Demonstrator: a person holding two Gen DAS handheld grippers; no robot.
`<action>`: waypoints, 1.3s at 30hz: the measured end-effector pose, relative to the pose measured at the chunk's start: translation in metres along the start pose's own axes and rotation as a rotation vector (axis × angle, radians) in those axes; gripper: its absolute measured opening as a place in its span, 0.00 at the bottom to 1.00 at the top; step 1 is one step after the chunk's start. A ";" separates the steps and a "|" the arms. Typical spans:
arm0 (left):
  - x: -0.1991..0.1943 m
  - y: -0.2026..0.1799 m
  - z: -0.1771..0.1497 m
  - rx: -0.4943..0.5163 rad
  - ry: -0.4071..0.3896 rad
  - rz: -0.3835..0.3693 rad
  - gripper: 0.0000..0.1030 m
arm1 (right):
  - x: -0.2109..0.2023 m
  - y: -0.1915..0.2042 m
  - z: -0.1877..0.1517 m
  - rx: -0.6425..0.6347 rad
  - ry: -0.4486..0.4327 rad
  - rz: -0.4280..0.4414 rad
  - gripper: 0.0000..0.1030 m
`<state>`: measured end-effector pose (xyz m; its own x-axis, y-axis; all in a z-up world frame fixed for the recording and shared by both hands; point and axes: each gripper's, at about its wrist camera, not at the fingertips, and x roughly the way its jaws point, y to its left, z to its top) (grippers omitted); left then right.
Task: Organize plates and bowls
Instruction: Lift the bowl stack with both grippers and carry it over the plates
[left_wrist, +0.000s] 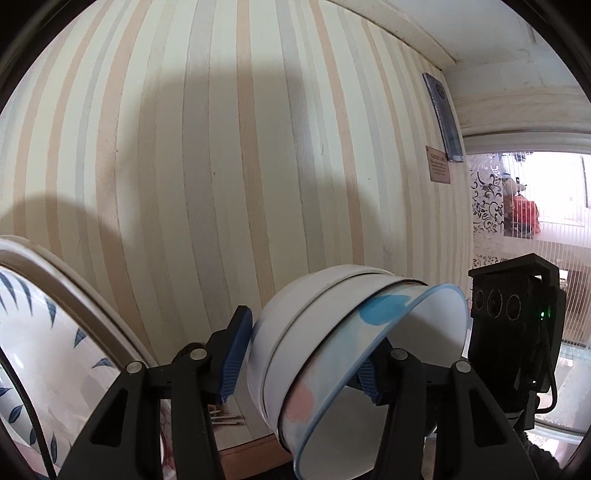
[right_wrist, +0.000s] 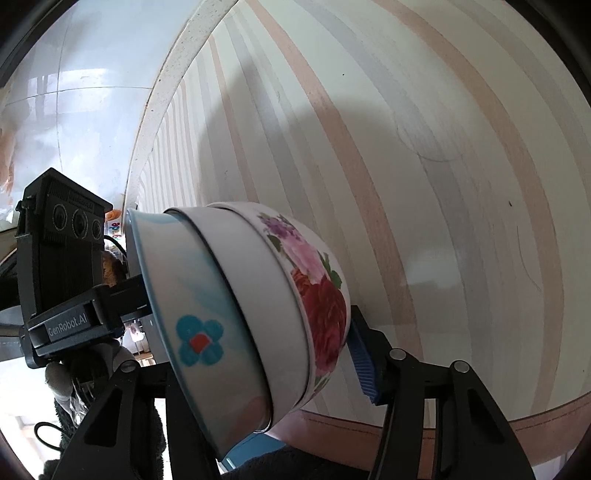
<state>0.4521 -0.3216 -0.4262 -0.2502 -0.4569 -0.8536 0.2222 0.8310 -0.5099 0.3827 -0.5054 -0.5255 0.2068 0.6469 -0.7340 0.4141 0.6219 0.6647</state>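
Two tongs on one nested stack of bowls (left_wrist: 332, 354), carried tilted on its side above the striped table (left_wrist: 229, 177). Left gripper (left_wrist: 299, 354) is clamped across the stack: one blue pad (left_wrist: 234, 354) on the white base end, the other inside the blue-rimmed bowl (left_wrist: 388, 354). Right gripper (right_wrist: 255, 343) grips it from the opposite side; only its far pad (right_wrist: 362, 365) shows, pressed on the floral bowl (right_wrist: 317, 295), near pad hidden behind the blue-flower bowl (right_wrist: 199, 332).

Risks, my read:
- Bowls are only nested, not locked. Tilted like this, the open-end bowl can slide out if either squeeze eases.
- Glazed curved walls, small pad contact: the stack can rotate or slip between the pads.
- Two hands on one load: any mismatch in motion pries the bowls apart.
- Leaf-pattern plate (left_wrist: 44, 350) sits just left of the left tongs; a swing that way clips its rim.
- Release before the base is level and down, and it rolls.
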 end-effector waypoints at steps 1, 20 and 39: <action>-0.001 -0.001 0.000 -0.001 -0.002 0.002 0.48 | 0.000 0.001 0.001 -0.003 0.001 0.003 0.55; -0.075 0.035 -0.022 -0.100 -0.106 0.018 0.48 | 0.002 0.072 0.015 -0.118 0.045 0.011 0.55; -0.126 0.169 -0.068 -0.381 -0.246 0.046 0.50 | 0.125 0.185 0.014 -0.365 0.311 -0.001 0.55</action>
<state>0.4570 -0.1020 -0.3977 -0.0070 -0.4399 -0.8980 -0.1460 0.8889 -0.4343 0.4975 -0.3157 -0.4957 -0.0913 0.7130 -0.6952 0.0638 0.7009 0.7104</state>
